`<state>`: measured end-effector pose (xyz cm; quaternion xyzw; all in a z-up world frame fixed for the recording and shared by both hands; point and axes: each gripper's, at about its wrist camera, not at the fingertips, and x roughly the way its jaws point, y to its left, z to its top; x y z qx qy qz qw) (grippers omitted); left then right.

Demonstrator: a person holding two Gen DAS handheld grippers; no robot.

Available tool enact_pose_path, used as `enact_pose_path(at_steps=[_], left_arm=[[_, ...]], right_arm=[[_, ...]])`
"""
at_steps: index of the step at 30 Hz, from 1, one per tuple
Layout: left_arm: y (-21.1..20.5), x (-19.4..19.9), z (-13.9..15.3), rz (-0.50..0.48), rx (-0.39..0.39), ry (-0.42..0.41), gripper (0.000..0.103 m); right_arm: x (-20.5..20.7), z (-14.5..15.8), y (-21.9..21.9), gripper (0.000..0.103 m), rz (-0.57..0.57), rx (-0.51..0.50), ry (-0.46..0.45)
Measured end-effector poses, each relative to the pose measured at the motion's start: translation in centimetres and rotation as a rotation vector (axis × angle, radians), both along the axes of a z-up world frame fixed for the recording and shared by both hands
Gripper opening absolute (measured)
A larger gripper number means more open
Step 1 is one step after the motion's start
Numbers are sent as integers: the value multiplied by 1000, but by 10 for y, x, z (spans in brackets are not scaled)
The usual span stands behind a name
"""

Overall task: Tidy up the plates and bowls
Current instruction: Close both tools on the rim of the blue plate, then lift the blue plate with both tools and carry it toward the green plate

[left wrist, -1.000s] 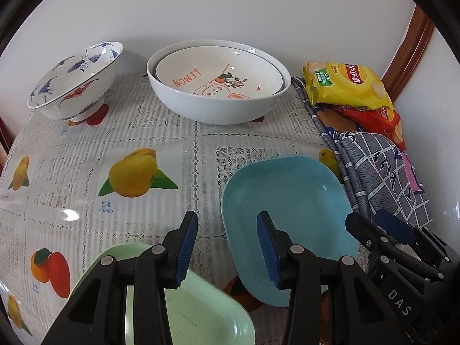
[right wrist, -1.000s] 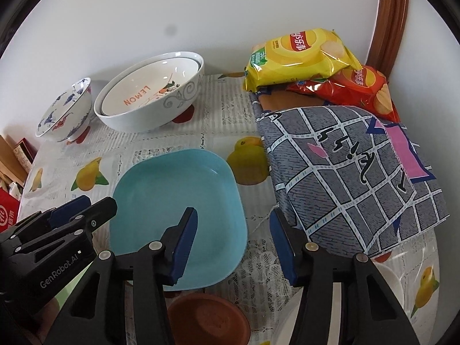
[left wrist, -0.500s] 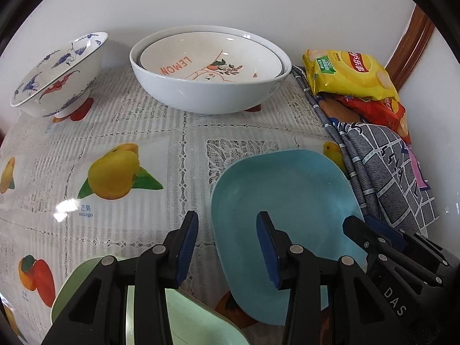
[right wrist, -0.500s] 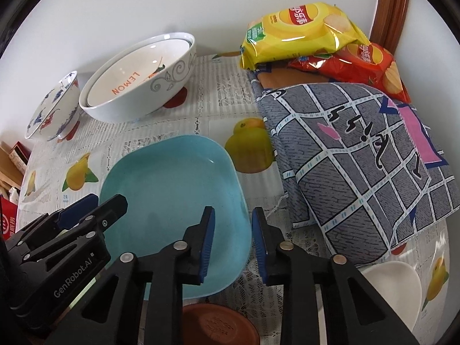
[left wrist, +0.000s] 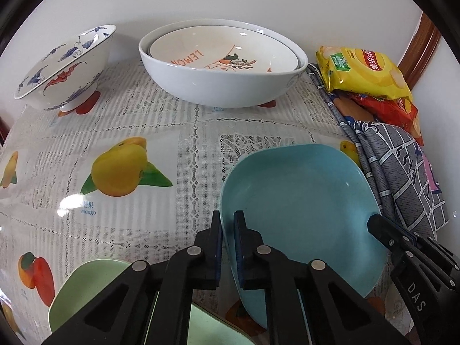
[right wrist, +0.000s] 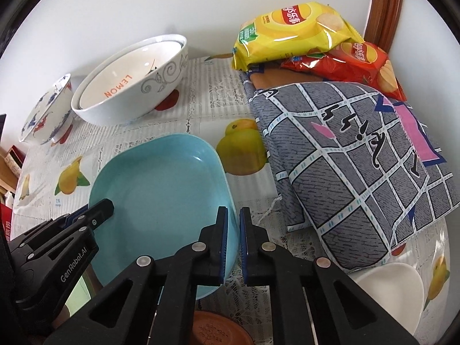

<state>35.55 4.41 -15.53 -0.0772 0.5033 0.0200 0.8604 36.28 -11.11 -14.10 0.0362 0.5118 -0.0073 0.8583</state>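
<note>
With the blue plate (left wrist: 302,201) as the landmark, lying on the fruit-printed cloth of the counter (left wrist: 115,132), the far left holds a blue-and-red patterned bowl (left wrist: 63,66) by the wall, well apart from the plate. Nearer, left of and below the plate, a pale green plate (left wrist: 86,287) shows at the bottom edge. Behind the plate, against the wall, a big white bowl (left wrist: 224,86) carries a smaller LEMON bowl (left wrist: 218,54) nested inside it. The left gripper (left wrist: 227,221) has just been closing, and its fingers now pinch the plate's left rim between their blue pads. The right gripper (right wrist: 233,215) has also just been closing, and its fingers clamp the plate's right rim. The plate looks slightly tilted, though whether it is off the cloth cannot be told. Below the plate, a brown disc (right wrist: 218,330) peeks out. Right of the plate lies a grey checked cloth bundle (right wrist: 359,158), with a yellow crisp bag (right wrist: 296,28) and a red crisp bag (right wrist: 353,60) piled behind it, and a white dish (right wrist: 391,296) at the lower right.
</note>
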Motion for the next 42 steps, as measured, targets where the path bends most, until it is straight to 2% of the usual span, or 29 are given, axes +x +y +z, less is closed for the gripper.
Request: enact_pose_path(at_steps=[9, 26, 42], left_arm=[[9, -14, 27, 12, -2, -39, 7], [6, -71, 73, 17, -12, -107, 8], [9, -129, 103, 21, -12, -158, 7]], right_arm=[[-12, 21, 0, 5, 1, 62, -59], [-72, 75, 3, 5, 3, 63, -148], [-133, 105, 11, 4, -5, 56, -197]])
